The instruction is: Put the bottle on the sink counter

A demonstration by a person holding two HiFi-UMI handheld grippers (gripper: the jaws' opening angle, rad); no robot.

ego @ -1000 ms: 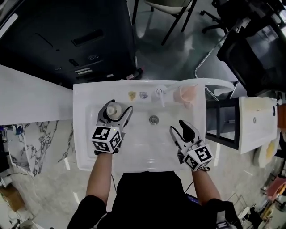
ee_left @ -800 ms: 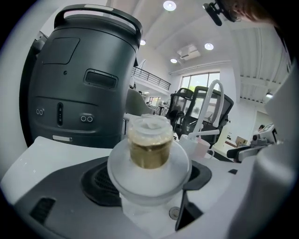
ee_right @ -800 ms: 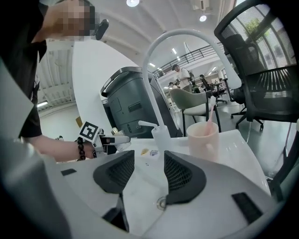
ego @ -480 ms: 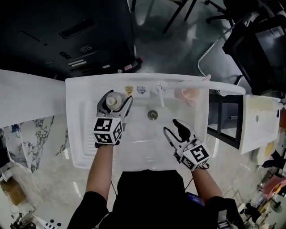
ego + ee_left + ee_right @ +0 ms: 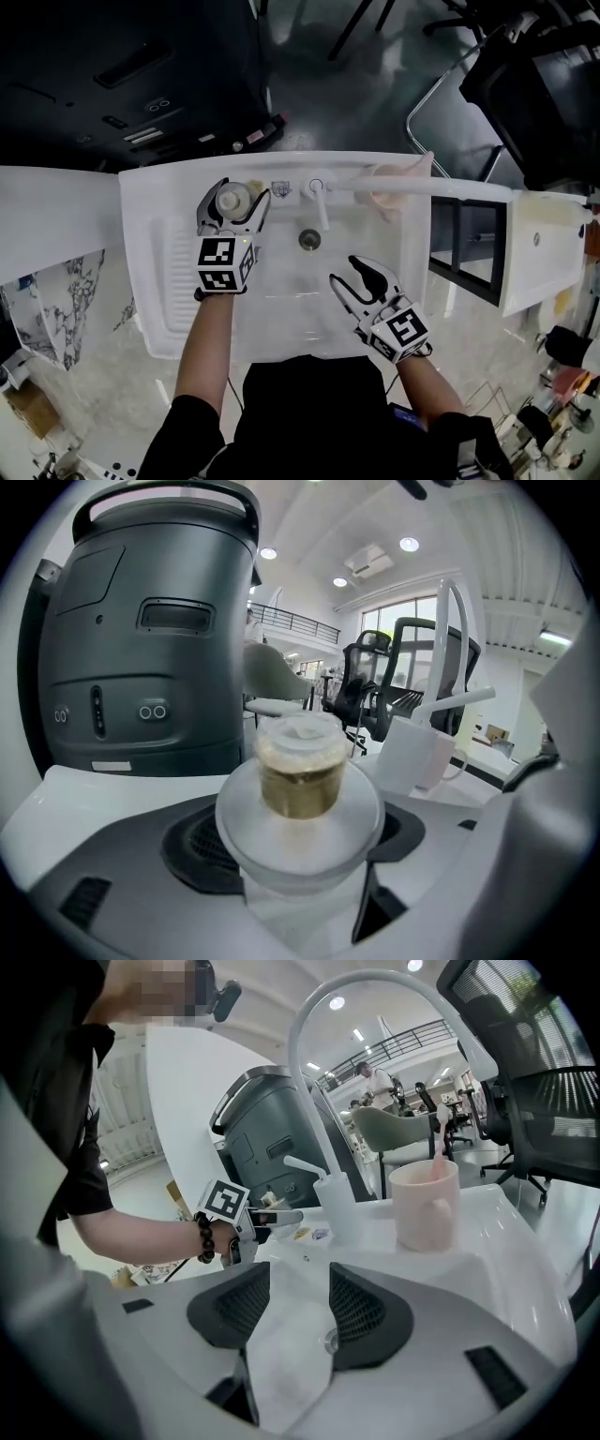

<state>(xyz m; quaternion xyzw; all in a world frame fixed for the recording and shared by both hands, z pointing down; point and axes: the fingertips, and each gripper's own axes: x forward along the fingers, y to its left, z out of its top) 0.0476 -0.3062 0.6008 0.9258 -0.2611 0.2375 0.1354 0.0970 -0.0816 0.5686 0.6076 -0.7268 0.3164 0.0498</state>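
A frosted white bottle (image 5: 229, 199) with a yellowish neck and a clear cap (image 5: 300, 761) stands upright between the jaws of my left gripper (image 5: 234, 202), which is shut on its body. It is over the back left corner of the white sink counter (image 5: 150, 225), left of the faucet (image 5: 319, 202). Whether its base touches the counter is hidden. My right gripper (image 5: 352, 275) hangs open over the basin with nothing between its fingers. Past its jaws the drain (image 5: 330, 1340) shows, and the left gripper (image 5: 258, 1218) lies further off.
A pink mug (image 5: 389, 192) stands at the back right of the sink beside the faucet and a curved white pipe (image 5: 375, 997). Two small stickers (image 5: 280, 188) lie on the back rim. A dark grey machine (image 5: 141, 639) rises just behind the sink. A white table (image 5: 539, 253) stands at right.
My left gripper has carried the bottle toward the back left corner of the sink and lower. The right gripper has sunk a little over the basin, still open.
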